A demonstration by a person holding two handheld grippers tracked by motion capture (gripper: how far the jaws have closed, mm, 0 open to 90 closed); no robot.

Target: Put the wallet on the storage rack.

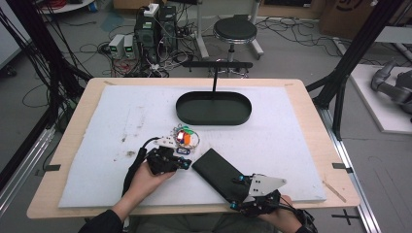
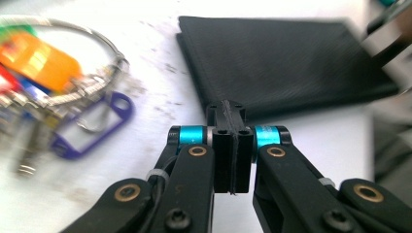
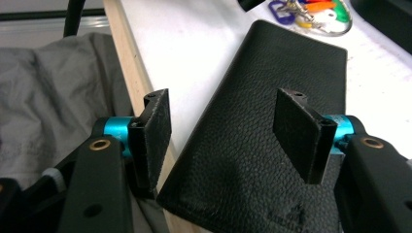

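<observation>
A long black leather wallet [image 1: 217, 173] lies slantwise on the white mat near the front edge. In the right gripper view its near corner [image 3: 228, 194] overhangs the wooden table edge. My right gripper [image 1: 239, 183] stands open over that near end, with its pads [image 3: 158, 126] on either side of the wallet [image 3: 272, 87] and apart from it. A key ring with coloured tags [image 1: 185, 137] lies left of the wallet. My left gripper [image 1: 187, 163] is just below the keys. Its jaws [image 2: 232, 114] are shut on nothing and point at the wallet's edge [image 2: 286, 63], with the keys [image 2: 63, 92] to their left.
A black oval tray [image 1: 214, 115] with an upright post stands at the back middle of the mat [image 1: 301, 141]. The wooden table edge [image 3: 131, 63] runs close to the right gripper, with grey cloth beyond it. A stool [image 1: 235, 30] and cables lie behind the table.
</observation>
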